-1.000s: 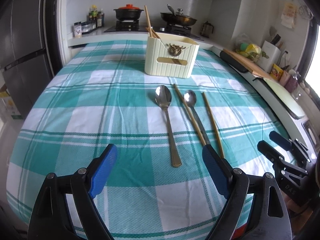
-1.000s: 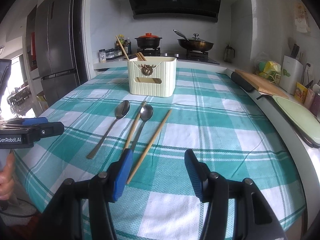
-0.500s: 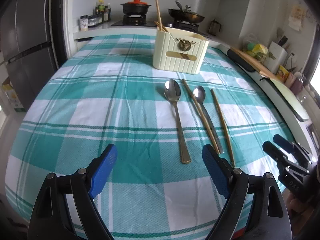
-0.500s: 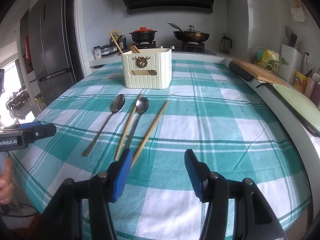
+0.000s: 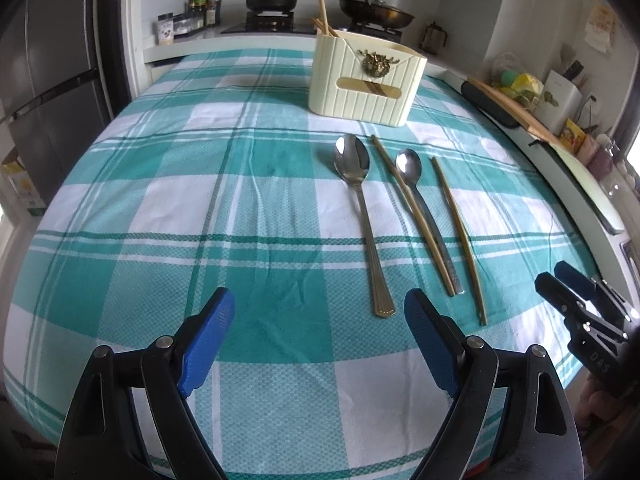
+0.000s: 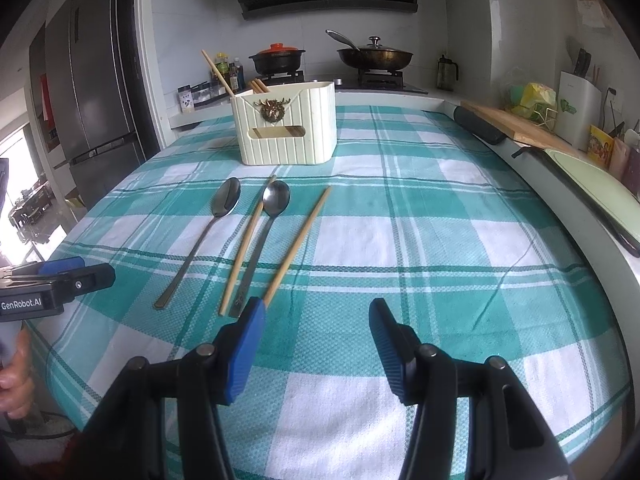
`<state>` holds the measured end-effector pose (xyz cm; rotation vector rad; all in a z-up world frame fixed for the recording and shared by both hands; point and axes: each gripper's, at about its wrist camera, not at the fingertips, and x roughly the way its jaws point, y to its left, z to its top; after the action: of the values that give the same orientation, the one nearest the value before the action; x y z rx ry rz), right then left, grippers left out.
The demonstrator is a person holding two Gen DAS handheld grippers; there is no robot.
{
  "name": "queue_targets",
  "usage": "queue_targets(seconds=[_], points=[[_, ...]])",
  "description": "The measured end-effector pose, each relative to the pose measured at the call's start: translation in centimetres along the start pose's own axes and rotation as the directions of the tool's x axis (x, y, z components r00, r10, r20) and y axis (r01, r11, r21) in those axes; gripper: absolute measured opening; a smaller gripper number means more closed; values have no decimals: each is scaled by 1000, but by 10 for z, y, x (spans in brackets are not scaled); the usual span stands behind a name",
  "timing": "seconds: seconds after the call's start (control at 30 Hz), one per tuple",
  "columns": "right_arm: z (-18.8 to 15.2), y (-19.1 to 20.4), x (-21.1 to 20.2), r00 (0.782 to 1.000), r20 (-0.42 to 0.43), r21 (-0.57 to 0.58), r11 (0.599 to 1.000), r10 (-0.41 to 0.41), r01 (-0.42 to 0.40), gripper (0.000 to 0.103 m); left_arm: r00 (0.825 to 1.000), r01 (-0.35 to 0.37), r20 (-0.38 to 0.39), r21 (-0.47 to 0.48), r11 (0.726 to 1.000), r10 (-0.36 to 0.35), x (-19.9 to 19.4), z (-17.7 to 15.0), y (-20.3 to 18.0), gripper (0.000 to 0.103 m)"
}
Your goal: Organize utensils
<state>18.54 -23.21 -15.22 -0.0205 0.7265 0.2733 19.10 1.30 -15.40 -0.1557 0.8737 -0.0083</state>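
Utensils: 2 spoons + 2 loose chopsticks laid side by side on checked cloth of surface [image 5: 160,208], in front of cream holder [image 5: 366,84], handles toward cameras. Order from person's left: large spoon [image 5: 362,208], chopstick [image 5: 412,212] lying partly over small spoon [image 5: 426,216], then second chopstick [image 5: 458,236] a little apart. More chopsticks already stood in holder's back left corner.

Change vs 1 s ago: no utensil moved; row identical. Only views shifted. Left gripper [image 5: 320,340] has been carried fwd/up slightly, so holder now sits higher and nearer in its frame. Right gripper [image 6: 316,344] brought closer to row; its left pad now seen just beside near tip of second chopstick [image 6: 298,246].

Both grippers spread wide, nothing held, off the cloth.

Judged: approach phase only, no pick started. All 4 items left to be stowed. Right gripper looks lined up for outer chopstick first.
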Motion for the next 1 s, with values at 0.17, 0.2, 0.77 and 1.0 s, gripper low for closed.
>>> queue_targets(seconds=[0.17,0.2,0.77,1.0], points=[[-1,0,4,1000,-16,2,1000,2,-2,55,1000,4,-29,-5,1000,-4,8,1,1,88],[-1,0,5,1000,-17,3,1000,3,-3,55,999,6,-35,-2,1000,-6,9,1,-1,88],[20,-10,21,998,-54,21,999,37,-36,55,996,41,-86,102,994,-32,54,42,-21,88],[58,-15,73,985,-139,52,994,102,-96,54,993,-23,-114,82,996,32,90,57,-18,87]])
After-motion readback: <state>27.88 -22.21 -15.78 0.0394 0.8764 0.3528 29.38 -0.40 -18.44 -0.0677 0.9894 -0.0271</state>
